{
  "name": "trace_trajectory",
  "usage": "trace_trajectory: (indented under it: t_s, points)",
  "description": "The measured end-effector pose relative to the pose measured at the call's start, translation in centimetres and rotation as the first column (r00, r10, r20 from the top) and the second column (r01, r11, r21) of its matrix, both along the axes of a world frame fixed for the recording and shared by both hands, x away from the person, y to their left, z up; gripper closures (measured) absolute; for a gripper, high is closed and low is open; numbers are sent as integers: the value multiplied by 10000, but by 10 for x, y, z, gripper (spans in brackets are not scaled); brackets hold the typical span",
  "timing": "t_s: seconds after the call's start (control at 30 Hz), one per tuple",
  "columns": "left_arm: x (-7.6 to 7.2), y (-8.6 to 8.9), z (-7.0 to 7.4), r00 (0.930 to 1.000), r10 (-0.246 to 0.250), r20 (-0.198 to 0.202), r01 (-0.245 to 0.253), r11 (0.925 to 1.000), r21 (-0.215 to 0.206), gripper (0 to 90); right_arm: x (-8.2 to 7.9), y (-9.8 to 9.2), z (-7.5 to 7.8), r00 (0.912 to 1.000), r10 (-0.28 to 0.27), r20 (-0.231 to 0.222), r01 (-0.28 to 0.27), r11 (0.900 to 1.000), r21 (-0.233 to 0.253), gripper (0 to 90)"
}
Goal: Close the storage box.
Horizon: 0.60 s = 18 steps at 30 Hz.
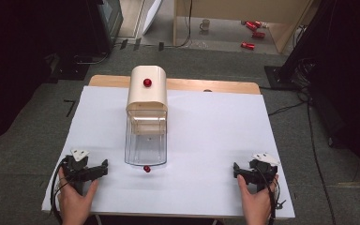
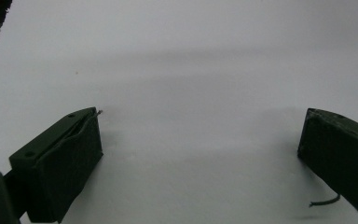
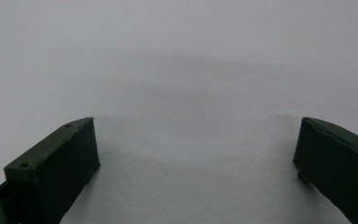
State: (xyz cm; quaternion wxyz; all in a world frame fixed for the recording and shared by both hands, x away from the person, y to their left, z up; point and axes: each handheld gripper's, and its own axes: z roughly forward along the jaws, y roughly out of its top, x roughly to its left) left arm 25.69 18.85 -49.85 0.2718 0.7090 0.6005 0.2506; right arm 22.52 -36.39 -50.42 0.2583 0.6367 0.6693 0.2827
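White matte sheet (image 1: 206, 140) covers the table, bearing a rounded cream box (image 1: 146, 89) with a clear curved door (image 1: 145, 145). Left gripper (image 2: 200, 144) and right gripper (image 3: 196, 149) rest released, jaws spread, empty.

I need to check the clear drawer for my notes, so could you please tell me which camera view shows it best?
The high view: the clear drawer is seen whole, pulled out of the cream box toward the person, a red knob at its front. The left and right gripper views show white table surface between open jaws, so they tell nothing about it.
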Motion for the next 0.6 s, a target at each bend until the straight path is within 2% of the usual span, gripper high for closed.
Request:
trace_trajectory:
  t_s: [0.2,0.27,0.37,0.47,0.53,0.6]
  points:
    - [0,0,0,10000,-2,-1,2,10000,2,0,0,1,0,10000,-14,11,14,10000,-22,0]
    - [0,0,0,10000,-1,2,1,10000,8,0,-4,5,1,9988,-493,49,492,9987,110,12]
    - [0,0,0,10000,-3,0,3,10000,8,0,-5,9,3,9982,-592,-88,593,9981,184,14]
    - [0,0,0,10000,-2,-1,2,10000,2,0,-7,24,8,9999,-165,49,165,9999,48,14]
    - [0,0,0,10000,0,2,0,10000,4,0,-7,27,10,10000,-43,80,42,10000,47,15]
    - [0,0,0,10000,1,-2,-1,10000,2,0,-9,38,16,9997,180,173,-184,9995,241,15]
